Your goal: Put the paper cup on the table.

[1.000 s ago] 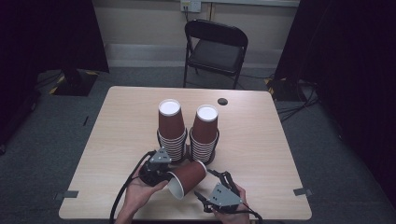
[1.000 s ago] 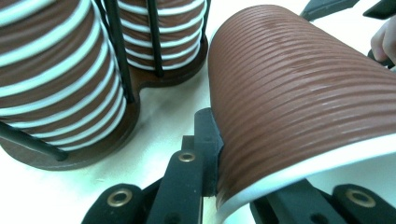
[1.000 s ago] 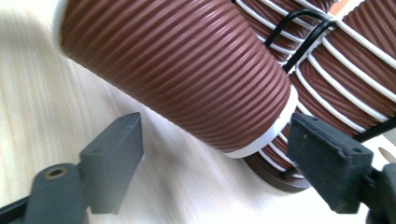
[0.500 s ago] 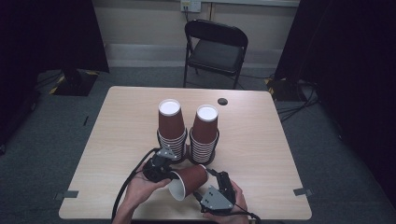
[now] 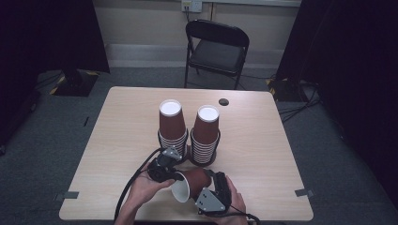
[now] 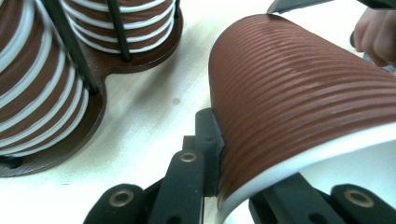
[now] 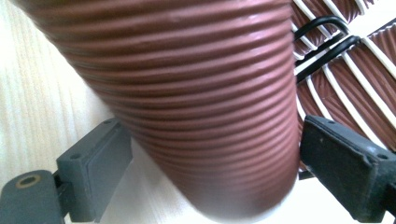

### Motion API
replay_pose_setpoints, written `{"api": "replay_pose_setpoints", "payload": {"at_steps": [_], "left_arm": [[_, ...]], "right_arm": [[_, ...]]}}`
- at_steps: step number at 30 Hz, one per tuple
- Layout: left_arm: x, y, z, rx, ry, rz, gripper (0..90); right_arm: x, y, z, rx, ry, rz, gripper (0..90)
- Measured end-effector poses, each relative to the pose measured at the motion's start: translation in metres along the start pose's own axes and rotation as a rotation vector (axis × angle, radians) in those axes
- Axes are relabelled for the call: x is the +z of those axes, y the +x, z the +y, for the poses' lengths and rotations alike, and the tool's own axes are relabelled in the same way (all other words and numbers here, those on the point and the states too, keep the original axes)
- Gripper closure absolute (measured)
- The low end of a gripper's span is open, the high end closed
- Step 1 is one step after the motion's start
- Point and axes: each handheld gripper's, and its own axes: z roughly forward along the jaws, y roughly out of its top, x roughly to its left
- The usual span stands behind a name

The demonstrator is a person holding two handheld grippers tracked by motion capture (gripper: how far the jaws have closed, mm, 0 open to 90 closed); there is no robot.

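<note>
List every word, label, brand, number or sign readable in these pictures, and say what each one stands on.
None: no readable text in any view.
The ribbed brown paper cup held on its side between the left gripper and the right gripper is unprinted.
The two stacks of brown paper cups in the dark wooden holder are unprinted too.
The wall outlet is too small to tell.
</note>
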Motion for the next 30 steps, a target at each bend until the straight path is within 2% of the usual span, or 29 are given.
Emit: {"api": "replay_pose_setpoints", "payload": {"at_steps": [4, 8, 9, 11, 15, 20, 21, 26, 28, 29, 30], "left_arm": [[0.002, -0.002, 0.003, 0.002, -0.006, -0.024, 86.0], [0.002, -0.001, 0.003, -0.001, -0.001, -0.034, 86.0], [0.002, -0.001, 0.003, -0.004, 0.001, -0.034, 86.0], [0.002, -0.001, 0.003, -0.02, 0.003, -0.035, 86.0], [0.001, 0.001, 0.004, -0.022, 0.015, -0.038, 86.1], [0.006, -0.001, 0.009, -0.013, 0.033, -0.036, 86.0], [0.006, -0.001, 0.009, -0.022, 0.029, -0.037, 86.0], [0.007, 0.0, 0.01, -0.04, 0.022, -0.039, 85.4], [0.009, 0.0, 0.011, -0.038, 0.023, -0.04, 85.3], [0.009, 0.001, 0.01, -0.039, 0.022, -0.042, 85.3], [0.01, 0.001, 0.01, -0.055, 0.015, -0.047, 85.1]], "right_arm": [[0.003, 0.002, 0.003, -0.01, -0.024, -0.005, 8.5], [0.003, 0.003, 0.005, -0.022, -0.023, 0.0, 8.5], [0.003, 0.004, 0.006, -0.021, -0.039, 0.0, 8.5], [0.004, 0.004, 0.007, -0.012, -0.031, 0.005, 8.2], [0.005, 0.004, 0.009, -0.007, -0.035, 0.003, 8.0], [0.007, 0.008, 0.017, -0.049, -0.053, 0.017, 8.9], [0.008, 0.008, 0.019, -0.071, -0.06, 0.012, 9.3], [0.007, 0.009, 0.022, -0.082, -0.085, 0.007, 9.9], [0.007, 0.01, 0.023, -0.073, -0.09, 0.01, 10.0], [0.007, 0.01, 0.023, -0.085, -0.085, 0.008, 10.0], [0.006, 0.009, 0.023, -0.084, -0.085, 0.01, 9.9]]}}
